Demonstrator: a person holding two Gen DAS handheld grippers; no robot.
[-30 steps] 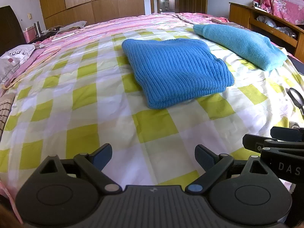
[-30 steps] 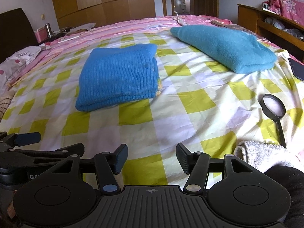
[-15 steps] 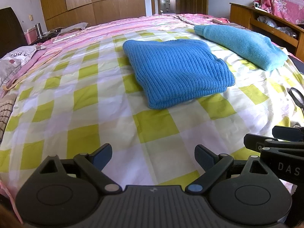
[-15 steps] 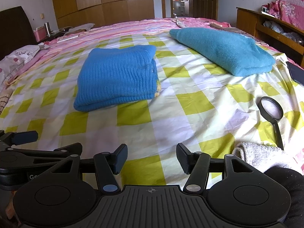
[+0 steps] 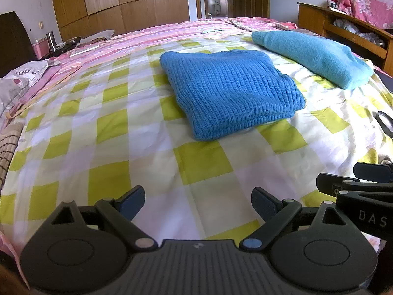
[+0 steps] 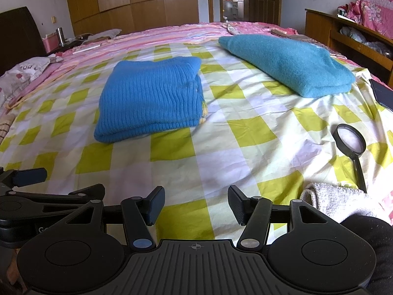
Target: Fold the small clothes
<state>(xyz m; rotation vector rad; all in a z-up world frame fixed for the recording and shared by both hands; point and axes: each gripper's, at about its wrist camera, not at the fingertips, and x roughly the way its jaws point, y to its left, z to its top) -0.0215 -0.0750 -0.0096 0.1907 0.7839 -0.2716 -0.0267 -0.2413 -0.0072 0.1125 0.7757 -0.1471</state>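
While both pairs of fingers are held apart and empty, a folded blue sweater (image 5: 231, 91) is seen at twelve o'clock on the checked bed (image 5: 152, 147), wooden wardrobes (image 5: 118, 2) behind.

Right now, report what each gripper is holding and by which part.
Nothing is held. The left gripper and right gripper are both open above the checked sheet, short of the folded blue sweater.
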